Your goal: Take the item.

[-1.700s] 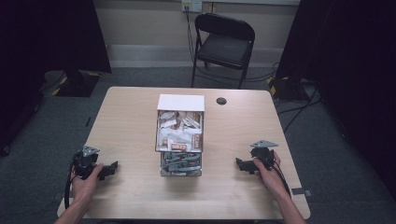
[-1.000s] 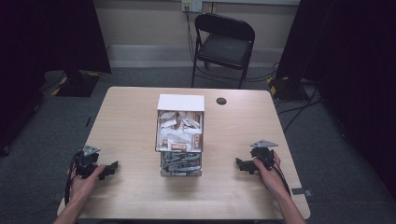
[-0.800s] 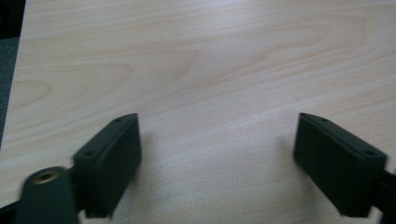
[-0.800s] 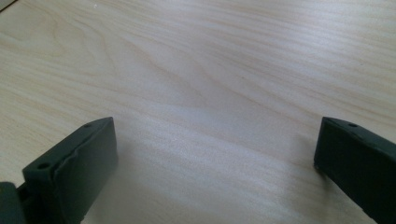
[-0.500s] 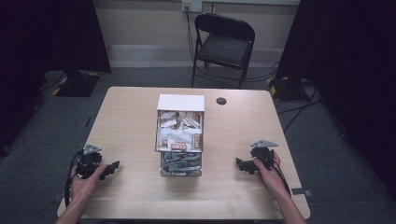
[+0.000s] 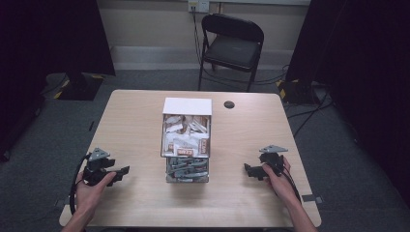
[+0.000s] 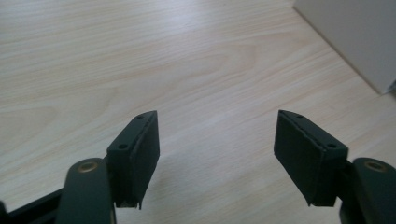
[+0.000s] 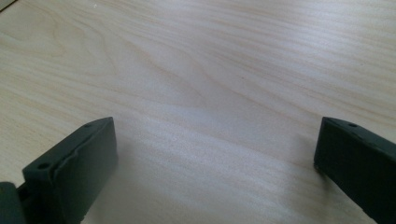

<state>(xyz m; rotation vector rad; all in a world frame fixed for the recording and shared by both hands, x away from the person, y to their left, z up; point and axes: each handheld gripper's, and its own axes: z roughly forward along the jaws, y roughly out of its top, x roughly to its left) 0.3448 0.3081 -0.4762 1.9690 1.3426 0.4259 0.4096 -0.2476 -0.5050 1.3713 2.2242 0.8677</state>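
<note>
A white open box (image 6: 186, 107) stands in the middle of the light wooden table (image 6: 135, 121), split into compartments. Its far compartments hold several white and brown packets (image 6: 186, 135); its near one holds grey pieces (image 6: 187, 169). My left gripper (image 6: 121, 170) rests near the table's front left, held in a hand, jaws pointing at the box. It is open with only bare wood between its jaws (image 7: 215, 140), and a white box corner (image 7: 355, 37) shows at upper right. My right gripper (image 6: 247, 170) sits at the front right, open over bare wood (image 8: 215, 154).
A small black disc (image 6: 229, 104) lies on the table behind the box to the right. A black folding chair (image 6: 232, 43) stands beyond the far edge. Dark curtains and cables flank the table on grey carpet.
</note>
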